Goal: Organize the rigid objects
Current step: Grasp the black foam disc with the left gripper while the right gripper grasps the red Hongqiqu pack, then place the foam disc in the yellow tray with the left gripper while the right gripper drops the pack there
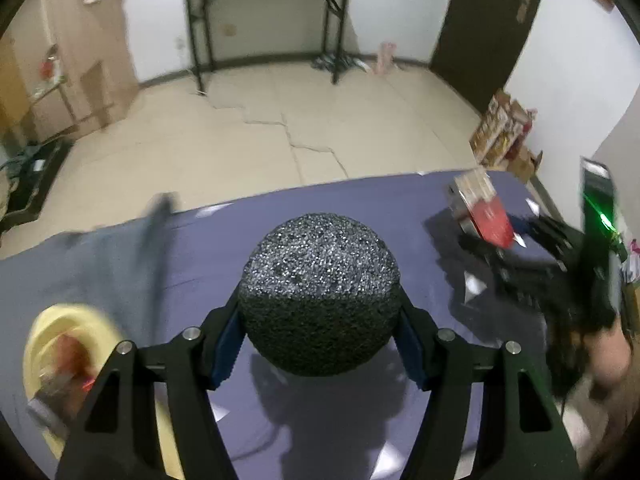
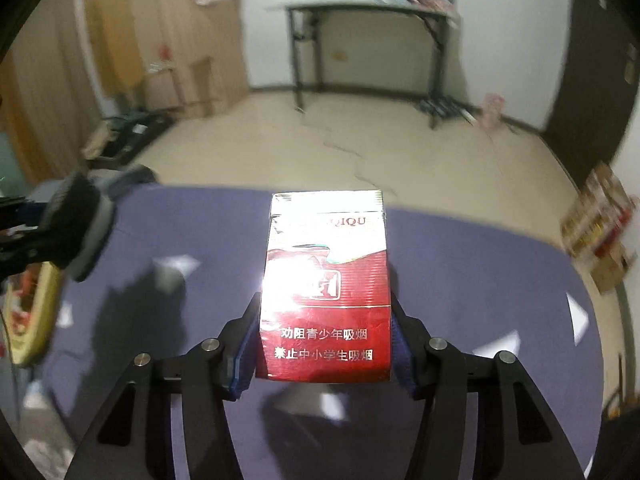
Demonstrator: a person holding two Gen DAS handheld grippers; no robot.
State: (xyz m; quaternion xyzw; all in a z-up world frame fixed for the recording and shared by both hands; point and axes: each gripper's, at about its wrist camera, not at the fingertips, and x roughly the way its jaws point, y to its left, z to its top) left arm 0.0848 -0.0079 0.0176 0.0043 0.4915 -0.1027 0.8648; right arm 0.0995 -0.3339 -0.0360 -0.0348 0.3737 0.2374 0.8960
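My left gripper [image 1: 320, 320] is shut on a black speckled foam ball [image 1: 320, 292] and holds it above the purple-covered table [image 1: 360, 208]. My right gripper [image 2: 324, 336] is shut on a red cigarette pack [image 2: 326, 288] and holds it upright above the same table [image 2: 480, 280]. In the left wrist view the right gripper [image 1: 516, 236] with the red pack [image 1: 484, 208] shows at the right. In the right wrist view the ball [image 2: 80, 224] shows at the left edge.
A yellow bowl [image 1: 44, 344] with small items sits on the table's left side; it also shows in the right wrist view [image 2: 36, 308]. A grey cloth [image 1: 120, 248] lies at the table's far left. White paper scraps [image 2: 176, 264] dot the cover. A black-legged table [image 1: 264, 20] stands by the far wall.
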